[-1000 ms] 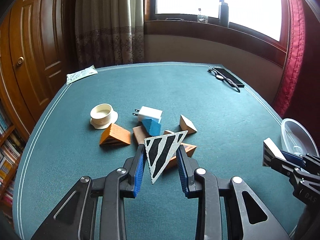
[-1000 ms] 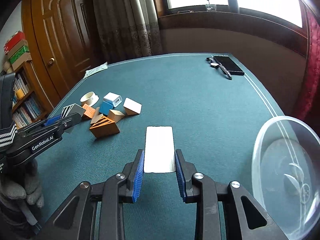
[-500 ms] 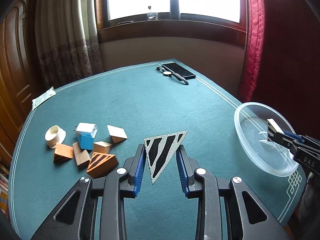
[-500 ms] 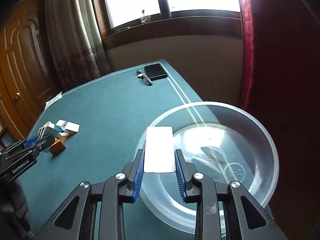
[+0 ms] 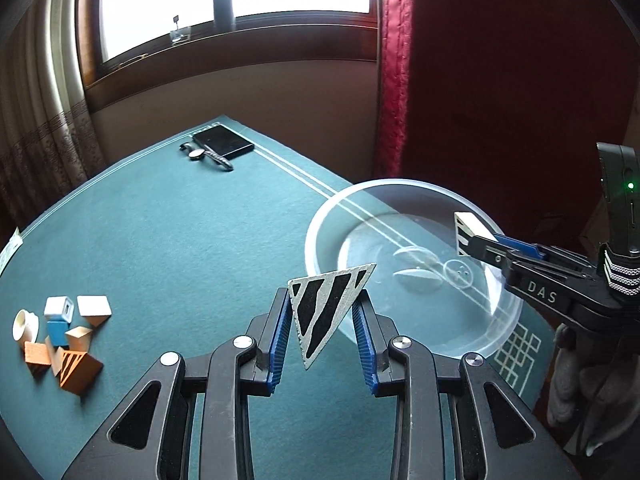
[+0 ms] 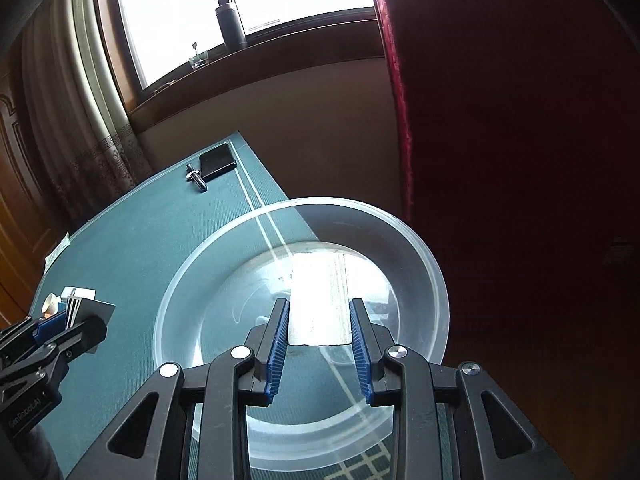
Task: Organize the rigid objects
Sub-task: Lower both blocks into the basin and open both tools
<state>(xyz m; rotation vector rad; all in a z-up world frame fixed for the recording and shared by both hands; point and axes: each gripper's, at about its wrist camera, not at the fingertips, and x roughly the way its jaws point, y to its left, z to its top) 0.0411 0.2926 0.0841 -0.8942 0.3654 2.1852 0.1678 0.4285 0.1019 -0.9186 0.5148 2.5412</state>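
Bowl point(image 5: 320, 216) at your two o'clock, your left gripper point(image 5: 324, 320) clamped on striped wedge point(image 5: 326, 304), right gripper point(image 6: 319, 322) clamped on white block point(image 6: 318, 296) over it.

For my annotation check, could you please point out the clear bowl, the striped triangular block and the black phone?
clear bowl point(image 6: 434, 276): right wrist view, bare right rim.
striped triangular block point(image 5: 326, 306): left wrist view, middle of its striped face.
black phone point(image 5: 223, 142): left wrist view, centre of its top.

On the table point(image 5: 168, 240), the blocks point(image 5: 60, 336) lie well left of the bowl point(image 5: 320, 216); a phone point(image 5: 224, 142) sits behind.
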